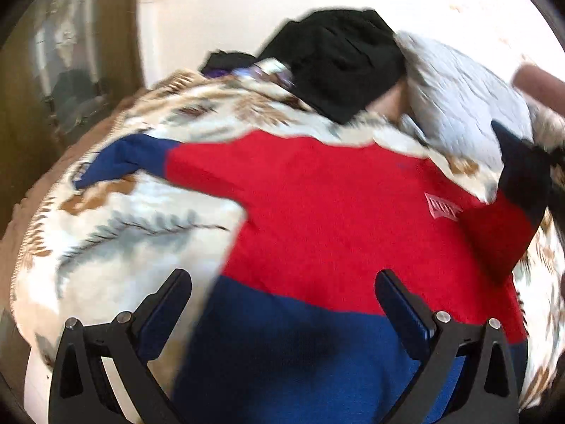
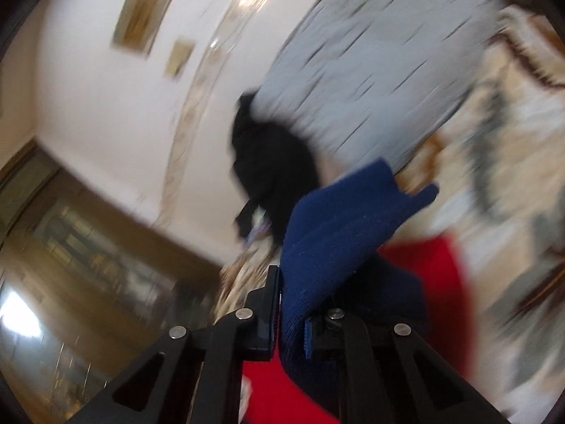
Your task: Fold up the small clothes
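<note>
A small red sweater (image 1: 317, 212) with a navy hem and navy cuffs lies spread on a patterned blanket (image 1: 116, 222). My left gripper (image 1: 282, 289) is open and empty, hovering over the navy hem (image 1: 282, 353). One sleeve stretches left, ending in a navy cuff (image 1: 123, 159). My right gripper (image 2: 291, 304) is shut on the other navy cuff (image 2: 339, 226) and holds it lifted above the red body (image 2: 423, 275). In the left wrist view that raised sleeve (image 1: 519, 183) shows at the right edge.
A black garment (image 1: 339, 60) and a light grey quilted pillow (image 1: 459, 99) lie behind the sweater; both also show in the right wrist view, the garment (image 2: 272, 162) and the pillow (image 2: 370, 63). A white wall and wooden furniture (image 2: 88, 247) stand beyond the bed.
</note>
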The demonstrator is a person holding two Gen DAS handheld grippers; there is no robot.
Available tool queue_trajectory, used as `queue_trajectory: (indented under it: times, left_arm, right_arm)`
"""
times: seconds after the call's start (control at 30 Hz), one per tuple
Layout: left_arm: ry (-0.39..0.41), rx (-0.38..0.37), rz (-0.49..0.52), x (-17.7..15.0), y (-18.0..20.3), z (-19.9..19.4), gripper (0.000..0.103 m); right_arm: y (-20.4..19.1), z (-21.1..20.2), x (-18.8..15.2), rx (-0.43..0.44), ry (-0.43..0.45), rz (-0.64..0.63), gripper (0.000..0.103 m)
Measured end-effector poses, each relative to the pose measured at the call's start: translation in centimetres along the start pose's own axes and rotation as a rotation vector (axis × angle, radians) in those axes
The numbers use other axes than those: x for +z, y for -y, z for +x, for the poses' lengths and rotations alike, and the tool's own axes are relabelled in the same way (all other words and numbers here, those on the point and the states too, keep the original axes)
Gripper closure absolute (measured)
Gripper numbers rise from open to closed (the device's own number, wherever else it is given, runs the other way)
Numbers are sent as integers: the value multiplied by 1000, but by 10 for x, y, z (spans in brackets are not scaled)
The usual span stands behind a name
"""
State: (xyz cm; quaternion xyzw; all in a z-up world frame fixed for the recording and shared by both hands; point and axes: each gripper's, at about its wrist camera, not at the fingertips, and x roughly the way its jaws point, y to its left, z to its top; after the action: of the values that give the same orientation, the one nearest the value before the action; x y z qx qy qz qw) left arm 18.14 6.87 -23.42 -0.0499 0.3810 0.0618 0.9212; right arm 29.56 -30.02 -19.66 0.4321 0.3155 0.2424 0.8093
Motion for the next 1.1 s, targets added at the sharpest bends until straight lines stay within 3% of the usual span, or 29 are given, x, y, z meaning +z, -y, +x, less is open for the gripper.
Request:
queue_trajectory:
  times: [0.13, 0.17, 0.23, 0.27, 0.43, 0.57, 0.63, 0.67, 0.77, 0.87, 1.0, 1.1]
  left_arm:
    - [37, 58, -26, 3, -24, -7, 0]
    - [39, 69, -36, 3, -30, -7, 0]
    - [40, 83, -50, 1, -39, -7, 0]
    - [39, 86, -54, 1, -41, -7, 0]
    - [31, 86, -90, 2, -49, -3, 0]
    - [11, 91, -107, 5, -49, 5, 0]
    - [14, 101, -134, 6, -51, 8, 0]
    - [19, 99, -146, 7, -50, 10, 0]
    - [18, 1, -149, 16, -39, 16, 0]
    - [-6, -134, -154, 28, -20, 26, 0]
    - [-36, -159, -163, 41, -2, 41, 0]
    - [-99, -176, -206, 39, -1, 58, 0]
  right_arm:
    - [-34, 53, -48, 50, -194, -64, 85]
    - [-37, 63, -57, 50, -241, -71, 76]
    - [-40, 75, -73, 32, -327, -72, 34]
    - [-40, 76, -78, 31, -340, -70, 6]
    - [-30, 42, -73, 60, -246, -43, 5]
    - [-24, 8, -71, -19, -169, -28, 7]
    - [-5, 8, -68, -43, -182, 15, 15]
    - [3, 9, -67, -68, -188, 37, 26]
    - [27, 2, -58, -149, -162, 93, 31]
    - [42, 2, -52, -72, -188, 158, 32]
    - [39, 32, -68, 48, -303, 215, 32]
    - [43, 53, -79, 58, -353, 240, 32]
